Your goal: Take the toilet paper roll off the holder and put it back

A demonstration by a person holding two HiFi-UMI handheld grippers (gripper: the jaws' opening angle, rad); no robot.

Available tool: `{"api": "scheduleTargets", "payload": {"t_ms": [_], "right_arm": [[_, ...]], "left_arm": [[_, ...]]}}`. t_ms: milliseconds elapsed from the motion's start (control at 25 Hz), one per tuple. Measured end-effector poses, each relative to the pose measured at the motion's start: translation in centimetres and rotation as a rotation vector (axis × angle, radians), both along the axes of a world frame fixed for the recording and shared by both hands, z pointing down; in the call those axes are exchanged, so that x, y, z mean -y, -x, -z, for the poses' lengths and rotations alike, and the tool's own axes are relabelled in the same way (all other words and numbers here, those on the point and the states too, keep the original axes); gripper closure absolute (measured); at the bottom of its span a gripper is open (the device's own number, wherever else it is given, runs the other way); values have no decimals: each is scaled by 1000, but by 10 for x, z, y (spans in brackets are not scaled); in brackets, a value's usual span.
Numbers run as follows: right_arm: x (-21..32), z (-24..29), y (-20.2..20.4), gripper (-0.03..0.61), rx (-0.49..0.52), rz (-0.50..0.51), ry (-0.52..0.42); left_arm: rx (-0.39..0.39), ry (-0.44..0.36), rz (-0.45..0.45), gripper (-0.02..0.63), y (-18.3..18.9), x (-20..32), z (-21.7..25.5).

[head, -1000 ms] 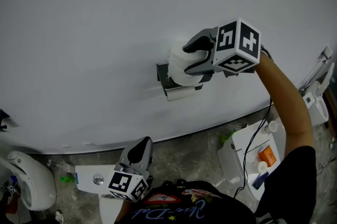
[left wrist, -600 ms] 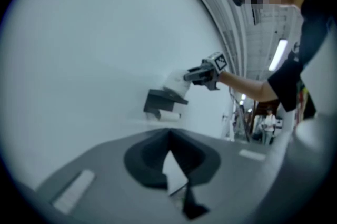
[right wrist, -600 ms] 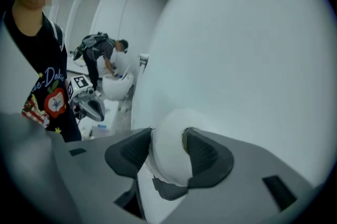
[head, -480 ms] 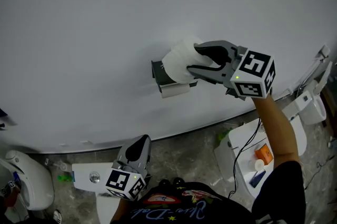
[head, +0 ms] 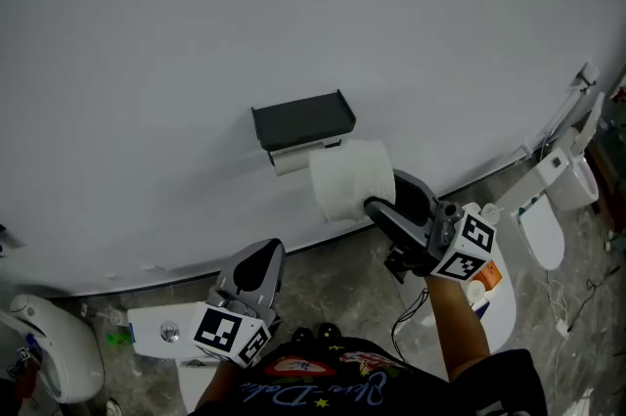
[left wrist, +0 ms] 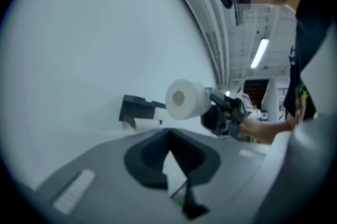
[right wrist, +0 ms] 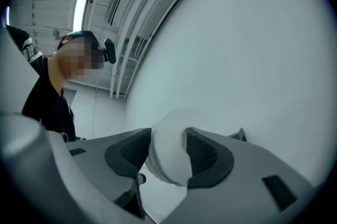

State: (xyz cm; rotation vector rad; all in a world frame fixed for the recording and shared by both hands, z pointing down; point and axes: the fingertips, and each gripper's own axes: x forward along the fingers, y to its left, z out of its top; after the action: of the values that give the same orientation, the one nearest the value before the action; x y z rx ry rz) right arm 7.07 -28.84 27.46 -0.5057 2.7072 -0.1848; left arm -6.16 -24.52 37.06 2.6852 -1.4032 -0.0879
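The white toilet paper roll (head: 344, 179) hangs in the air below and right of the black wall holder (head: 303, 118), apart from it. My right gripper (head: 383, 193) is shut on the roll, one finger inside its core and one on its outer wrap. The right gripper view shows the roll (right wrist: 167, 157) squeezed between both pads. A pale strip (head: 293, 159) shows under the holder's shelf. My left gripper (head: 261, 259) stays low near my body, shut and empty; its view looks up at the roll (left wrist: 181, 99) and the holder (left wrist: 136, 108).
The plain white wall (head: 196, 32) fills most of the head view. A white toilet (head: 543, 218) stands at the right, a white tank with a round button (head: 168, 333) at the lower left, and an orange item (head: 492, 276) on a white unit behind my right arm.
My right gripper has pulled the roll off the holder, down and toward me. The holder's shelf now shows bare. The left gripper has barely moved.
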Motion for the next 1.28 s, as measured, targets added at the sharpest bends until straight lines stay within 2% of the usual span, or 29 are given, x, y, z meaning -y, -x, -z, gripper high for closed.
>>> {"api": "scheduleTargets", "payload": {"t_ms": [320,560,680,1040,1120,1280], "right_arm": [[-42,-48,-20,357,146,-56,156],[-46,-60,-23,358,140,-64,168],[-43,-60,-25,357,139,-69,172],[-39,-57,-26,357,128,-80,178],[-32,-46,-25,357,117,-80,158],[-2,-7,-17,357,20,-69,10]], "left_arm": [[13,-9,3,617,-4,-1,2],[24,-31,-2,617,-5,-2,5],[2,-44,-2,617,-5,-3,9],[11,-30,19,617,-1,-7,6],[12,-24,20,617,0,-8,5],[11,-10,25,616,2,-12,1]]}}
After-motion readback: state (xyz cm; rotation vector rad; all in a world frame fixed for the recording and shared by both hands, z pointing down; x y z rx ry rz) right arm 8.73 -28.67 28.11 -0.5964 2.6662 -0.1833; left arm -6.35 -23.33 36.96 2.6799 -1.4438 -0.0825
